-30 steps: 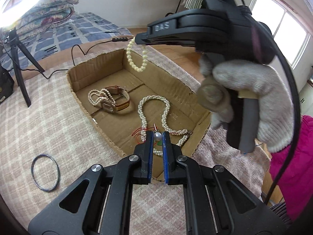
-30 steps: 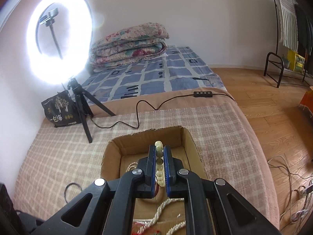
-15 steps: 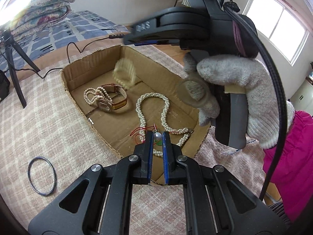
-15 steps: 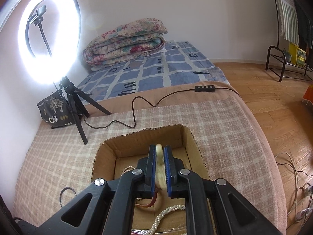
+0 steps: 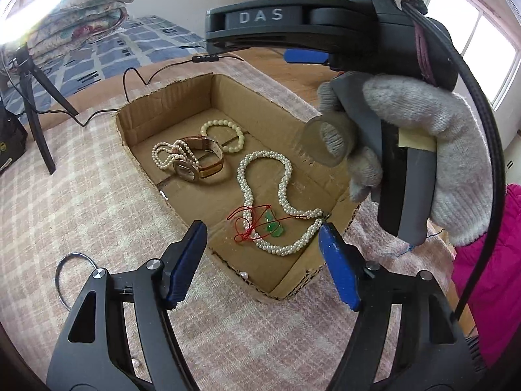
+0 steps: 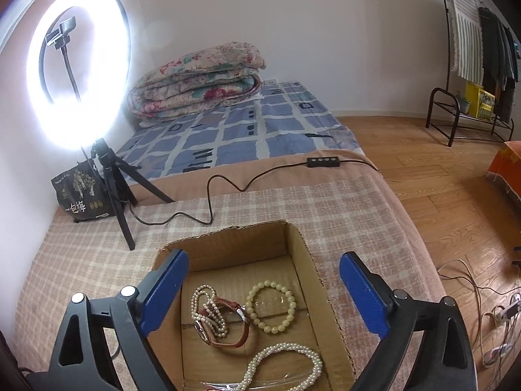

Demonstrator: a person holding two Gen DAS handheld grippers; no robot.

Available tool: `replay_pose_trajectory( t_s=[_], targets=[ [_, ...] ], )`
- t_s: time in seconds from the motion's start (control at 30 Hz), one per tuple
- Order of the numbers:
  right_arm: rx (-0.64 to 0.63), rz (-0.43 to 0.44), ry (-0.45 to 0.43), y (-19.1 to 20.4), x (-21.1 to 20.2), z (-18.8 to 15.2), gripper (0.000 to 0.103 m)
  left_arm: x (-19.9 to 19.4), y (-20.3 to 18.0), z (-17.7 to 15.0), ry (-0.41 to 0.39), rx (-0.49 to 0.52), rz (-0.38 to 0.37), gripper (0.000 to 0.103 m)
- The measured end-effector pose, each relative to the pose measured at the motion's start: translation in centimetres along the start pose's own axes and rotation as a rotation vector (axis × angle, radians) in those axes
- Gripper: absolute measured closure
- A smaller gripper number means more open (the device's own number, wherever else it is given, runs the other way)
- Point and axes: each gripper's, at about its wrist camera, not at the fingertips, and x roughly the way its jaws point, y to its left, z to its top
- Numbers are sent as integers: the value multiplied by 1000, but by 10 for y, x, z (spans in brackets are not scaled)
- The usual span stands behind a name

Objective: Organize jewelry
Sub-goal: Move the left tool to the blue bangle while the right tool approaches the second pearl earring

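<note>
Two sets of tongs hung over one cardboard box (image 5: 286, 280) on a checked blanket (image 5: 65, 202); both had just been opening. Left tongs (image 5: 263, 254): jaws spread, nothing between them, above the box's near end. Right tongs (image 6: 262, 290): jaws spread, empty, held in a grey-gloved hand (image 5: 433, 159) over the box's right side.

Box contents, nearest first: green pendant on red cord (image 5: 270, 224), overlapping a twisted pearl necklace (image 5: 283, 189); brown-strapped wristwatch (image 5: 198, 166) at the middle, touching a pearl strand (image 5: 166, 158) on its left; cream bead bracelet (image 5: 228, 135) just beyond the watch, lying flat on the box floor.

Outside the box: dark ring (image 5: 68, 277) left of its near corner; tripod (image 6: 114, 182), cable (image 6: 228, 192) and lit ring light (image 6: 78, 65) beyond its far wall.
</note>
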Motion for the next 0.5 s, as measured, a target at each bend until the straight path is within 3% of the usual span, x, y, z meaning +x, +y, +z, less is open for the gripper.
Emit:
replay_pose_trajectory(
  t_s=[0.5],
  targets=[
    [-10,-40,-76,7,-81,0,7,-60,21,-23,-20,-8,86,30]
  ],
)
